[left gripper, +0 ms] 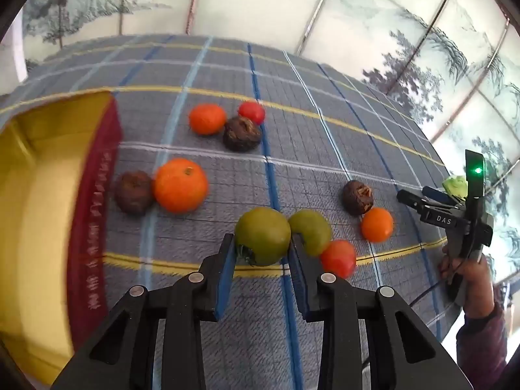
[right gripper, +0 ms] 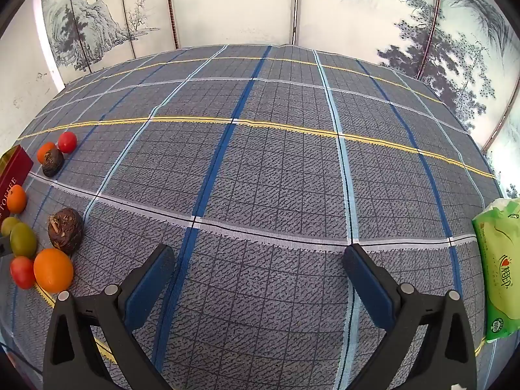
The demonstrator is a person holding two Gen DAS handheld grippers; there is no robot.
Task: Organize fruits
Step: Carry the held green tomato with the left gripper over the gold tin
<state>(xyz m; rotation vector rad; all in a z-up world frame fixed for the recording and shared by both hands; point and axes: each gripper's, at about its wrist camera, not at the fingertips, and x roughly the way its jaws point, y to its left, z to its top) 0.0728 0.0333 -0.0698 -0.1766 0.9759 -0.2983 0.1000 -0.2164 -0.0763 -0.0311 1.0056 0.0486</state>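
Gripping the green tomato (left gripper: 262, 240) right of the yellow box (left gripper: 42, 227), your left gripper (left gripper: 261, 250) could squash it; your right gripper (right gripper: 260, 279) hangs open, holding nothing.

The left wrist view looks steeply down along its own fingers (left gripper: 227, 269), close over the checked cloth (left gripper: 308, 136) on the desk, facing the painted screen (left gripper: 406, 26) behind. The right wrist view faces the same way, tilted down from farther right. Both share the cloth and the fruit cluster, including one green fruit (left gripper: 310, 230) (right gripper: 22, 239); the right gripper (left gripper: 419, 195) shows at the left view's right edge.
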